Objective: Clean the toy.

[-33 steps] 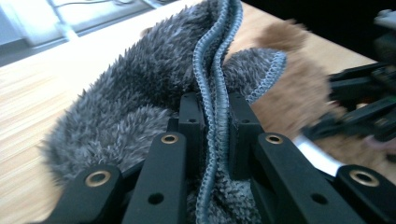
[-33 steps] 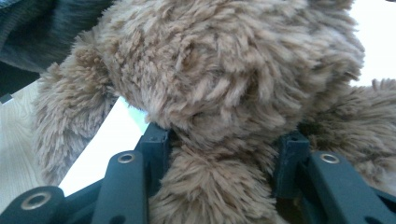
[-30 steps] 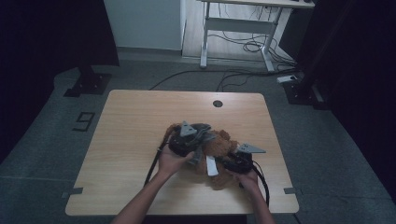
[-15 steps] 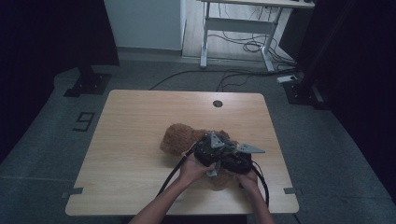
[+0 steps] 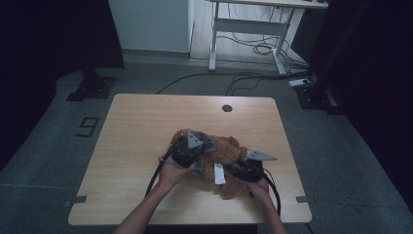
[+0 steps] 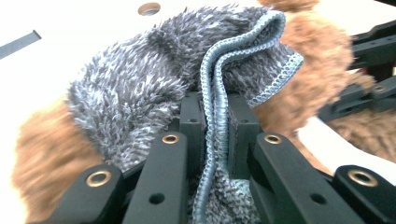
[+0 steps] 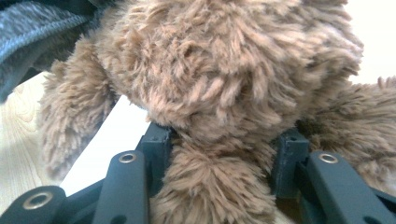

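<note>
Teddy bear, brown and shaggy, soft plush (image 5: 229,156), lies on the pale wooden table (image 5: 146,122), toward its near-right part, about five o'clock from the table's middle, and both hands are on it right now. Left gripper (image 5: 191,152) sits at the bear's nine o'clock end, and in the left gripper view its black jaws are pinched tight on the stitched blue hem of a fuzzy grey knitted garment (image 6: 140,88) that bunches up over the brown fur, so those jaws are closed on fabric, no doubt about it. Right gripper (image 5: 247,169) works from the bear's four o'clock side; in the right gripper view its jaws stand apart with a fat tuft of brown plush (image 7: 219,93) bulging between them and pressing against both, so I'd call that a hold on the bear, jaws partly closed around it. A white sewn-in label (image 5: 219,173) pokes out of the bear toward six o'clock, between the two grippers. The bear's long axis runs roughly from ten o'clock to four o'clock across the table, with the grey cloth at the ten o'clock end, ahead of the left jaws. My guess: the garment is being worked on or off the bear, and the left hand, being the one on the hem, is the one that has to pull along that axis while the right pins the body.
</note>
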The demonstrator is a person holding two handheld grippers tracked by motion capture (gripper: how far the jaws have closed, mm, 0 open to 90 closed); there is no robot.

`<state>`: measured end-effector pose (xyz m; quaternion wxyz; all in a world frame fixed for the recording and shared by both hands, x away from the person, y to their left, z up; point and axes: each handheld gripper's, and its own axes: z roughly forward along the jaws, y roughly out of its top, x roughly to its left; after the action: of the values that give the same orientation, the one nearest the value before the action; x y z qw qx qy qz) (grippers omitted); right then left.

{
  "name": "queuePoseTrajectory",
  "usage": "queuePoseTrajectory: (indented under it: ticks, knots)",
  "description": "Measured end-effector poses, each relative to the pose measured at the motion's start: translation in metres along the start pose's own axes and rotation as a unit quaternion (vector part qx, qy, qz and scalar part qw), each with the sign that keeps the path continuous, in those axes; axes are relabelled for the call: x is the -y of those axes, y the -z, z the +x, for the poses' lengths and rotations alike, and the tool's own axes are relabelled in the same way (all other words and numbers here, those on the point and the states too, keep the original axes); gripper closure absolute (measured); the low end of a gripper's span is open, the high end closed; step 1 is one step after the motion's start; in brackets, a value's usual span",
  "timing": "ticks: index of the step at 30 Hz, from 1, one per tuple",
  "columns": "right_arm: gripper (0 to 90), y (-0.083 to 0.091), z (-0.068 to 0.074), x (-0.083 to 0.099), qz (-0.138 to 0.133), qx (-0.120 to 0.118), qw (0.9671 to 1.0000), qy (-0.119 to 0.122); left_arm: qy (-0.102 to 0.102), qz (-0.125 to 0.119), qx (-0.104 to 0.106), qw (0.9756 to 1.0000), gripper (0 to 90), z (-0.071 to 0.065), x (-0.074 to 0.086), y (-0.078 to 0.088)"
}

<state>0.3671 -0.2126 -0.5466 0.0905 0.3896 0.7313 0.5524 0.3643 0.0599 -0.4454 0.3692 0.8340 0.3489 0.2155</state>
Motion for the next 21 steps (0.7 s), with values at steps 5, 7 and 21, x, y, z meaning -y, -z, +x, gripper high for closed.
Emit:
queuePoseTrajectory:
  ticks: [5, 7, 21]
  knots:
    - [52.0, 0.000, 0.000, 0.000, -0.003, 0.001, 1.0000, 0.000, 0.005, -0.013, -0.027, 0.9995, 79.1, 0.020, 0.010, 0.018]
    - [52.1, 0.000, 0.000, 0.001, -0.003, 0.001, 1.0000, 0.000, 0.017, -0.014, -0.042, 0.9989, 79.1, 0.031, 0.014, 0.023]
    - [53.0, 0.000, 0.000, 0.002, -0.005, 0.009, 0.9999, 0.004, 0.079, 0.055, -0.056, 0.9938, 79.2, 0.075, 0.076, -0.003]
